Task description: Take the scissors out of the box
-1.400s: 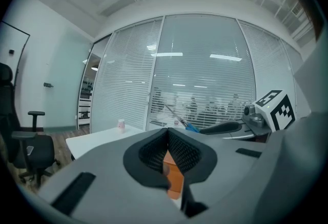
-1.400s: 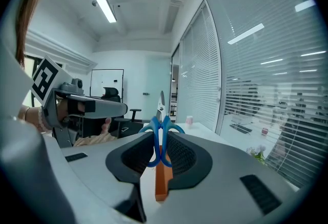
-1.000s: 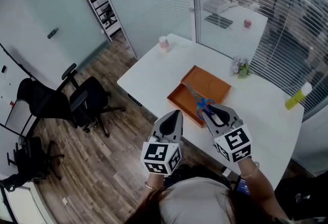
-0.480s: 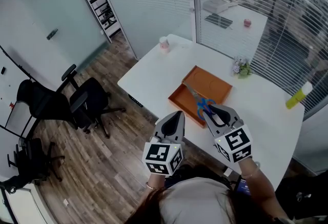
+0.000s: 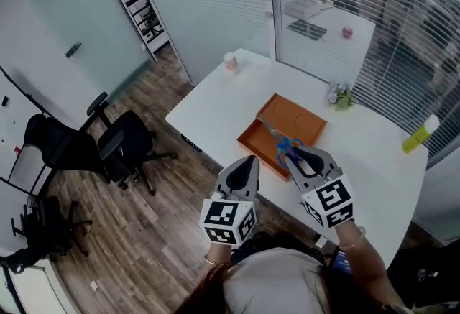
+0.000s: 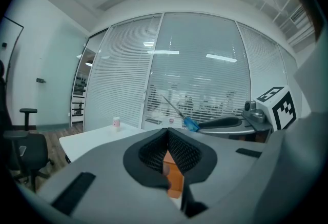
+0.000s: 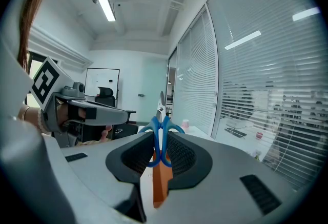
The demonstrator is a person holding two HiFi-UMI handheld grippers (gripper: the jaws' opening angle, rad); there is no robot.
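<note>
Scissors (image 5: 282,143) clamped in right tool (image 5: 296,154) above orange box (image 5: 300,118); left tool (image 5: 248,160) closed, empty; cup (image 5: 230,61) beyond.

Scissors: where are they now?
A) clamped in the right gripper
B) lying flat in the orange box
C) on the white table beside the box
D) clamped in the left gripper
A: the right gripper view shows the scissors with their blue handles pinched between the jaws of the right gripper, blades pointing away, above the orange box.
</note>
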